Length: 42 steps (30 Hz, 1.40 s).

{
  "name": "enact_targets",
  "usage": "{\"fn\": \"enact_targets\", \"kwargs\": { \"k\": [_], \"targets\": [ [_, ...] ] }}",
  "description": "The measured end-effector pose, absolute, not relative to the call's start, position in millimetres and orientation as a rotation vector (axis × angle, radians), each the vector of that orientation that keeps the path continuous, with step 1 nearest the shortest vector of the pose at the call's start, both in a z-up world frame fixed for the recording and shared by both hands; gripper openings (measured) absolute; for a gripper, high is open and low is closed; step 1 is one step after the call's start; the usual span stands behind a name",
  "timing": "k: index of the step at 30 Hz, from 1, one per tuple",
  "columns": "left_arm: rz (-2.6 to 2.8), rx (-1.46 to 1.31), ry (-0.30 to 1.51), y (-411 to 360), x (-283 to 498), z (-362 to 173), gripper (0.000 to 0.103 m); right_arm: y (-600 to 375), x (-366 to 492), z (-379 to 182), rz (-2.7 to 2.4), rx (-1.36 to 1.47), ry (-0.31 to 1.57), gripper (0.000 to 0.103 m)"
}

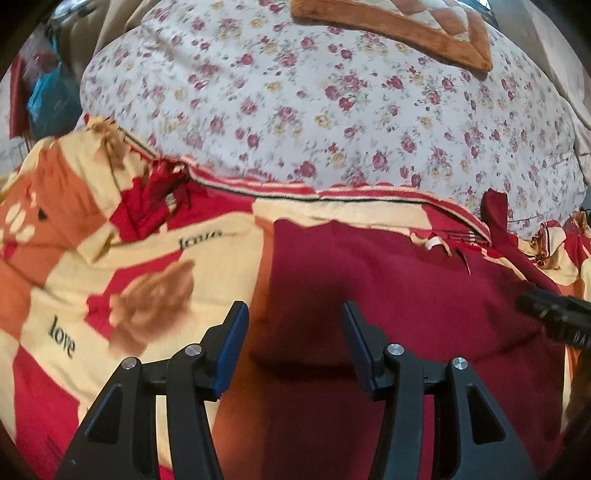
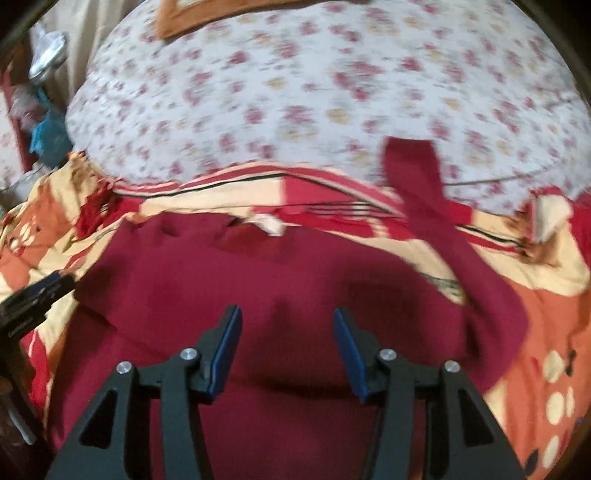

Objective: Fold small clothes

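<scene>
A dark red garment (image 1: 388,288) lies spread flat on a red, cream and orange patterned blanket (image 1: 74,280). My left gripper (image 1: 293,314) is open and empty above the garment's left part. My right gripper (image 2: 287,319) is open and empty above the garment's middle (image 2: 258,273). One long sleeve (image 2: 436,214) stretches up and right across the blanket onto the floral cover. A white neck label (image 2: 271,225) shows at the garment's far edge. The right gripper shows at the right edge of the left wrist view (image 1: 554,314); the left gripper shows at the left edge of the right wrist view (image 2: 33,299).
A white floral quilt (image 1: 332,103) rises behind the blanket. A brown-edged cushion (image 1: 406,26) lies on top of it. Blue and red clutter (image 1: 44,92) sits off the bed at the far left. The blanket (image 2: 546,332) extends to the right.
</scene>
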<state>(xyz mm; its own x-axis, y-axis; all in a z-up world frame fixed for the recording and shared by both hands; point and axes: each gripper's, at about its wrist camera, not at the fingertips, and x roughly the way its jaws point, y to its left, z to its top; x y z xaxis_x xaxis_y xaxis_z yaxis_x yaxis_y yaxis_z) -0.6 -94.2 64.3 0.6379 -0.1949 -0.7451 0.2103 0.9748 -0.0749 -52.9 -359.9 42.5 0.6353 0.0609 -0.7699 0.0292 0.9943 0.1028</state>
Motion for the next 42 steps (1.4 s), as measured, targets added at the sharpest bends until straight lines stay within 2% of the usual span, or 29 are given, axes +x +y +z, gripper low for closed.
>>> {"fn": "enact_targets", "kwargs": {
  "k": [11,14,18,26,31,34,39,42],
  "targets": [
    [-0.173,-0.021,0.956,-90,46,22,0.031,-289,7,13,0.121,0.057,0.91,0.054],
    [-0.185,-0.11,0.972,-76,52,12,0.04,-280,21,2,0.119,0.037,0.921,0.054],
    [-0.198,-0.135,0.974,-73,52,11,0.04,-282,37,-11,0.082,0.032,0.944,0.054],
    [-0.177,-0.104,0.965,-78,41,20,0.04,-301,-2,10,0.034,0.025,0.955,0.055],
    [-0.177,-0.097,0.931,-88,21,38,0.04,-313,-11,-4,0.021,0.02,0.966,0.062],
    [-0.184,-0.108,0.891,-92,6,48,0.04,-318,-15,6,0.056,0.062,0.973,0.062],
    [-0.216,-0.101,0.824,-101,-8,47,0.04,-361,-27,39,0.001,0.059,0.883,0.063],
    [-0.212,-0.068,0.804,-107,-10,41,0.04,-406,-19,55,-0.118,0.051,0.842,0.071]
  ]
}}
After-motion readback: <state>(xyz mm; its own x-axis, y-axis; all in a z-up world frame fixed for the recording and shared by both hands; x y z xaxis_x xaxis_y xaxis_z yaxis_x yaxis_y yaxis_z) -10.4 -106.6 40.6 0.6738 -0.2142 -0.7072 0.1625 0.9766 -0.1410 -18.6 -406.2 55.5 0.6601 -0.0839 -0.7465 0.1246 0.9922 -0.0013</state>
